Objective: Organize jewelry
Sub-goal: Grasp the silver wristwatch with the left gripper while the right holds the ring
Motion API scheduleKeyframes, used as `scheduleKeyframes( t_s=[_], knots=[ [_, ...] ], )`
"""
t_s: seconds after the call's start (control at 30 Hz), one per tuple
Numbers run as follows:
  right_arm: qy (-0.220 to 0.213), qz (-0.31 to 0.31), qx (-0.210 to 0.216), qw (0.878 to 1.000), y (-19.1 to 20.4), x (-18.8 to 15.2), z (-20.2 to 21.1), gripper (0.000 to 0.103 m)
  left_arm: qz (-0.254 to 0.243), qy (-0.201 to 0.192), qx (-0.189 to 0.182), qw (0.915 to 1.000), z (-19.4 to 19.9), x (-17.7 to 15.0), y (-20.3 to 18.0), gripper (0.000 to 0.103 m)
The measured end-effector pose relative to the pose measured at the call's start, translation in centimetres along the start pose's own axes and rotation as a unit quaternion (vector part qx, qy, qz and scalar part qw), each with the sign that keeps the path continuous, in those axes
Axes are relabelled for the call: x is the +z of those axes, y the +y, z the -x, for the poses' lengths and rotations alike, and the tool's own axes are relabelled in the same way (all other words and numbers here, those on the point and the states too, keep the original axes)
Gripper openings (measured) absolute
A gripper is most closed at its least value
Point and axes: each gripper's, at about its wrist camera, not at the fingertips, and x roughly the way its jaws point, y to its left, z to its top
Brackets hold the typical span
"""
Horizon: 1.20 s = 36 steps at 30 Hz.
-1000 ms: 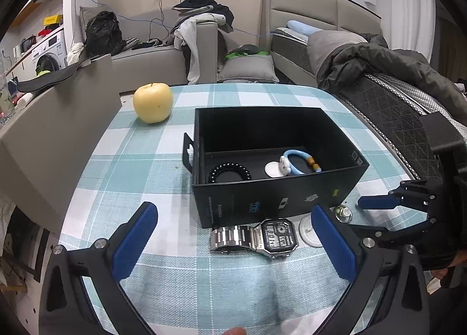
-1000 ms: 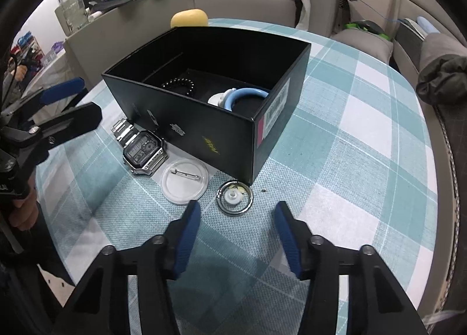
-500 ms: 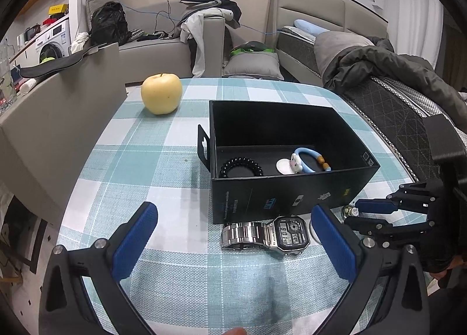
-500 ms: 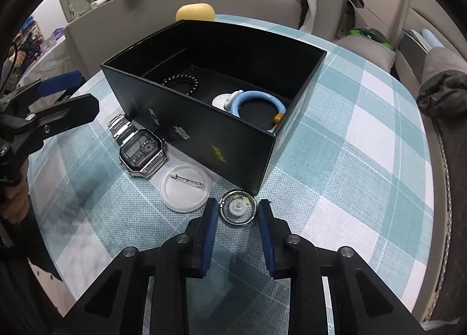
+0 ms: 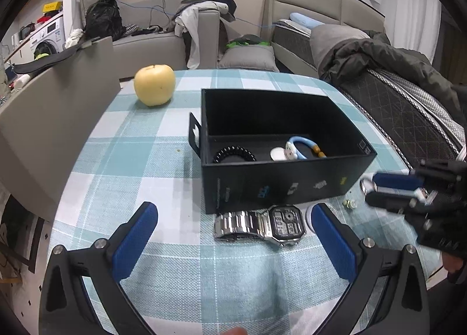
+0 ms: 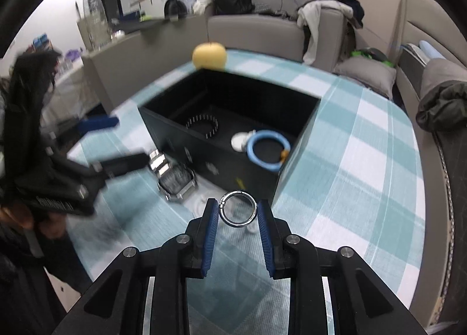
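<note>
Checked tablecloth (image 5: pixel 175 262), sofa (image 5: pixel 163 49) behind; right gripper (image 6: pixel 238 214) fingers clamp ring (image 6: pixel 238 209), left gripper (image 5: pixel 233 235) spread

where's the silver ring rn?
Right wrist view: the silver ring sits pinched between the right gripper pads, lifted off the checked tablecloth, just in front of the black box near corner.

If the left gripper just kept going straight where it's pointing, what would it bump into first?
Probably the silver watch, lying on the tablecloth between the left gripper's open fingers and the black box. Depth is hard to judge, so it might meet cloth first.
</note>
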Motion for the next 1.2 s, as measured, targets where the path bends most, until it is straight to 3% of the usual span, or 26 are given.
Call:
scheduleKeyframes(
  t_s=[0.43,0.73,0.87,1.07,1.2],
  knots=[
    [-0.033,-0.019,0.003,0.999,-0.6,0.6,1.7,0.026,-0.012,0.081,-0.044,0.9957,-2.6,-1.0,-1.6,0.102],
    [-0.041,-0.024,0.004,0.999,-0.9,0.6,2.1,0.026,-0.049,0.087,0.003,0.9950,-3.4,-1.1,-3.1,0.101],
    [-0.044,-0.024,0.003,0.999,-0.9,0.6,2.3,0.026,-0.047,0.106,0.006,0.9933,-4.2,-1.5,-3.1,0.100],
    [-0.044,-0.022,0.004,0.999,-0.9,0.7,2.2,0.026,-0.047,0.101,0.016,0.9936,-4.3,-1.4,-3.1,0.099],
    [-0.042,-0.022,0.003,0.999,-0.8,0.7,2.1,0.026,-0.049,0.095,0.014,0.9941,-4.4,-0.9,-3.2,0.086]
  ],
)
